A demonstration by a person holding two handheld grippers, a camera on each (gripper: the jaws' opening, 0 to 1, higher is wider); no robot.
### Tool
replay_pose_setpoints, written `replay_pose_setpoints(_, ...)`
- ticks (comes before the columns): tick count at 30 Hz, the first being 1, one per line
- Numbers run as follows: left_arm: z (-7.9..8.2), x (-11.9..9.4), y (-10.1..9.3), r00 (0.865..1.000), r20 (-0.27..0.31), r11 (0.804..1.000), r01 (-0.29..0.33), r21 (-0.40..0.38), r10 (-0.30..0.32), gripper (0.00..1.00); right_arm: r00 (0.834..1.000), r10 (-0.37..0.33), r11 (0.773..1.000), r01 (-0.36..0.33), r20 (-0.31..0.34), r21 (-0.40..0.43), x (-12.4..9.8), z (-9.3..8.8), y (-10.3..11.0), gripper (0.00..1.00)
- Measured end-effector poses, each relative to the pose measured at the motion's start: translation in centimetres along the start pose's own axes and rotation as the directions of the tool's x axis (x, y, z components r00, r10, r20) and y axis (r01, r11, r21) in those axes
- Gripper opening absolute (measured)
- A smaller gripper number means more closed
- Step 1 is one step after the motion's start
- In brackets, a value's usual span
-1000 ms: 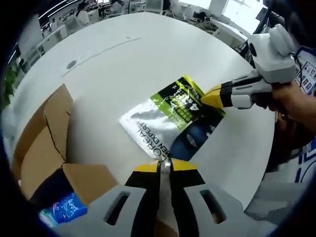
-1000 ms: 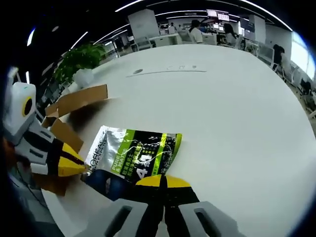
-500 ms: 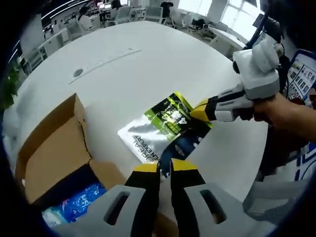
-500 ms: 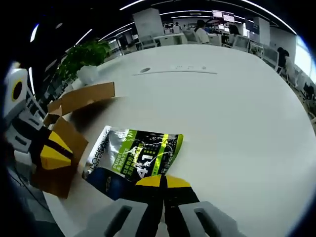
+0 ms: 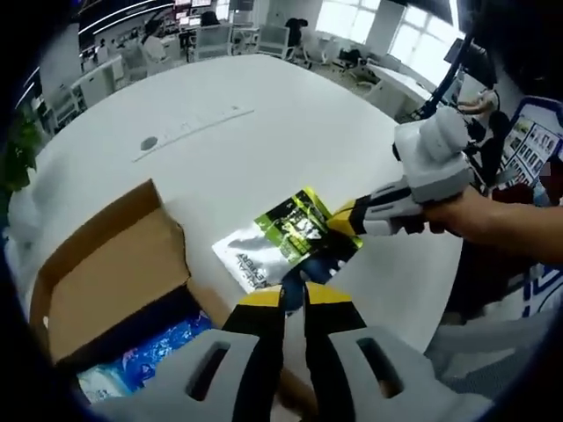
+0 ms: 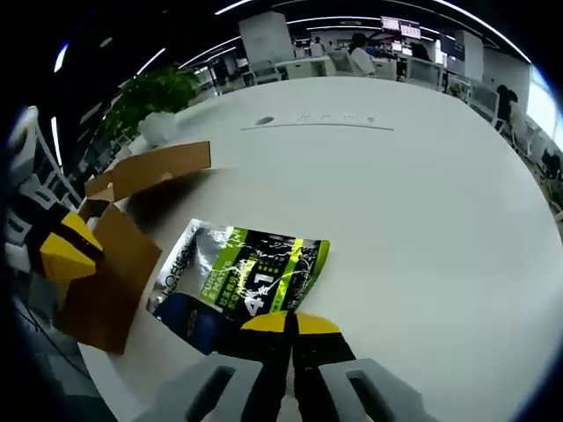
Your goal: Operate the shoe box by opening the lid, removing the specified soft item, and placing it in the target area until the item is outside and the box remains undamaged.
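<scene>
Already outside the box, the pouch (image 6: 242, 274) lies flat on the white desk (image 6: 422, 193), beside the open cardboard box (image 5: 106, 272). The right gripper (image 6: 290, 323) has its fingers closed on the pouch's near edge; the left gripper (image 5: 295, 297) hovers above with fingers nearly together, holding nothing. The placing step appears nearly complete: the next move calls for releasing the pouch and withdrawing. Legible print includes "4" and "1" on a green band. A blue packet (image 5: 154, 347) sits inside the box.
</scene>
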State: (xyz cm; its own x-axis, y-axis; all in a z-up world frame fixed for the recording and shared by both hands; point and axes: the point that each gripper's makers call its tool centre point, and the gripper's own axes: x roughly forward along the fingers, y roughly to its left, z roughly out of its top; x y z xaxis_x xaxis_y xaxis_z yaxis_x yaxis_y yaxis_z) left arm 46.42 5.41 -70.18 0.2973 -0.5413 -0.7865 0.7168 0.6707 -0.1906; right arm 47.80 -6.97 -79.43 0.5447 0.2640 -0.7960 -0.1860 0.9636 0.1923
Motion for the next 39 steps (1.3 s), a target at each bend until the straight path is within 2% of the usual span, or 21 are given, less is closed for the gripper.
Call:
replay_pose_setpoints(4,0.0,-1.1,0.6,1.0,0.019,1.0,0.004,-0.01,-0.004,0.06,1.0,0.007,1.0,-0.007,-0.013,-0.01,0.0,-0.1,0.4,0.0)
replay_pose_setpoints(7,-0.1,-2.1,1.2,0.999,0.04,1.0,0.009,-0.017,-0.008,0.06,1.0,-0.027,0.998,0.027,0.015,-0.058,-0.2,0.4,0.0,0.0)
replay_pose_setpoints(10,-0.4,-2.7,1.8,0.999,0.049,1.0,0.009,-0.019,-0.008,0.07,0.999,-0.023,0.996,0.026,0.034,-0.085,-0.5,0.8,0.4,0.08)
replay_pose_setpoints(16,-1.4,-3.7,2.7,0.999,0.052,1.0,-0.002,0.001,0.002,0.09,0.998,-0.017,0.993,0.023,0.054,-0.112,-1.3,1.6,1.1,0.12)
replay_pose_setpoints(19,-1.9,-4.3,3.1,0.998,0.058,1.0,-0.004,0.013,0.004,0.11,0.997,0.014,0.994,-0.005,0.075,-0.113,-1.8,2.2,1.9,0.16)
replay_pose_setpoints(22,-2.5,-4.9,3.8,0.998,0.064,1.0,-0.008,0.026,0.006,0.13,0.995,0.055,0.987,-0.041,0.088,-0.152,-2.5,2.7,3.2,0.23)
replay_pose_setpoints(29,-4.0,-6.7,5.5,0.997,0.074,0.996,-0.01,0.083,0.004,0.2,0.985,0.134,0.962,-0.104,0.107,-0.252,-3.9,3.7,6.2,0.36)
replay_pose_setpoints(32,-4.6,-7.3,6.3,0.997,0.071,0.994,-0.021,0.107,0.014,0.21,0.986,0.132,0.931,-0.09,0.098,-0.353,-4.3,3.9,6.9,0.42)
replay_pose_setpoints(36,-5.2,-8.0,7.3,0.997,0.071,0.991,-0.034,0.128,0.025,0.24,0.985,0.146,0.914,-0.101,0.087,-0.393,-4.7,4.0,8.0,0.5)
replay_pose_setpoints(39,-5.6,-8.6,8.1,0.996,0.073,0.988,-0.052,0.148,0.041,0.27,0.983,0.166,0.896,-0.12,0.073,-0.428,-5.2,4.2,9.1,0.53)
